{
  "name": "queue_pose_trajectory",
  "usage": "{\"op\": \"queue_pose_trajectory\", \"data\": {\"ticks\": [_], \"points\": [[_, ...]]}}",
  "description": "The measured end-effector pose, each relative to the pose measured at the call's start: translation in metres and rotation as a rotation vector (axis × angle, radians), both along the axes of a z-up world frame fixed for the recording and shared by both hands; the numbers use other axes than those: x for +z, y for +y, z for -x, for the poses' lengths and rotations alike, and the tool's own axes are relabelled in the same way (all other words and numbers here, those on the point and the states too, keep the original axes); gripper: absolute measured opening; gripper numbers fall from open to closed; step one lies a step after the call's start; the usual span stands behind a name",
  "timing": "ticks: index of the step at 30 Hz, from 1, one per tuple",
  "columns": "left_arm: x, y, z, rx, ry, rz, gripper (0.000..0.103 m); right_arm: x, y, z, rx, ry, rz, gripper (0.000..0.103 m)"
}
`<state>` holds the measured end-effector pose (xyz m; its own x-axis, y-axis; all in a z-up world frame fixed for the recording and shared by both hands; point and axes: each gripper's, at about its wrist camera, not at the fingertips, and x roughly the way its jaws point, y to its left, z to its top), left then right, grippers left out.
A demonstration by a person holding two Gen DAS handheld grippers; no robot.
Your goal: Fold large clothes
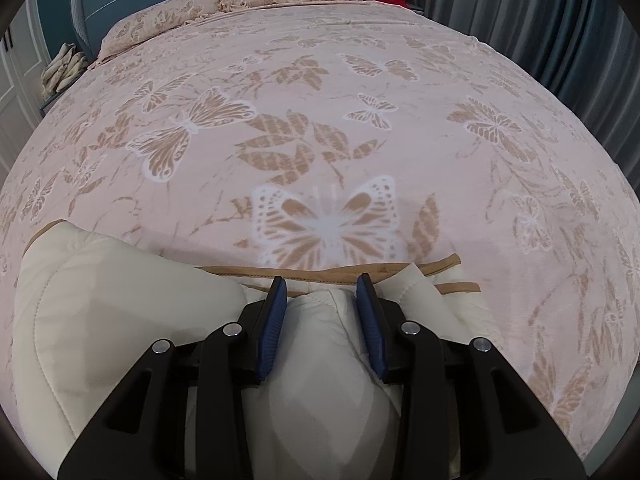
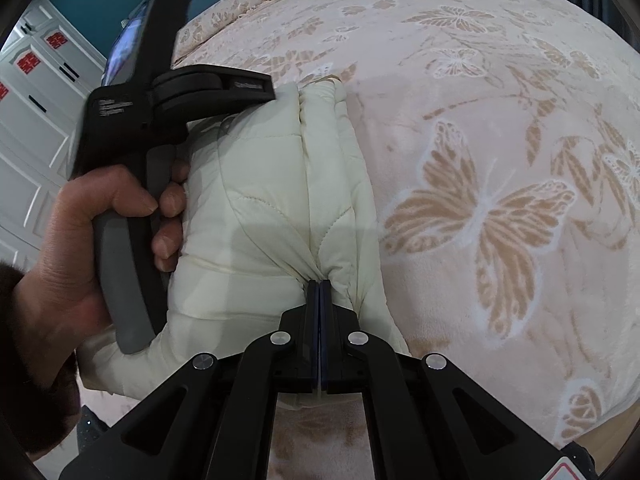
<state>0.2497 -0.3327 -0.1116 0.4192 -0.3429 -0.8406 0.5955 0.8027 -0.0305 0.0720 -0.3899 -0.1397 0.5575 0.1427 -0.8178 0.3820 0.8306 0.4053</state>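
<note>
While the cream quilted jacket lies folded at the near edge of the bed, its long axis runs away from the right gripper, whose fingers pinch its near fold. Left gripper fingers stand apart, straddling a puffed fold. Lettering on its handle is blurred.
</note>
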Motion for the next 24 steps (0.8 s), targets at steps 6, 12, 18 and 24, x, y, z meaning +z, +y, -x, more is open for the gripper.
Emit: {"op": "queue_pose_trajectory", "data": {"ticks": [6,12,18,24], "points": [[0.055,0.077,0.013,0.084,0.116,0.281,0.061,0.044,-0.012,0.014,-0.044,-0.037,0.009,0.031],[0.071,0.204,0.044,0.239,0.202,0.395,0.088,0.067,-0.023,0.008,-0.09,-0.119,-0.04,0.072],[0.01,0.276,0.057,0.398,0.456,0.524,0.088,0.033,-0.023,-0.023,-0.099,-0.034,-0.157,0.074],[-0.017,0.277,0.062,0.418,0.586,0.657,0.09,0.019,-0.013,-0.028,-0.11,-0.015,-0.2,0.085]]}}
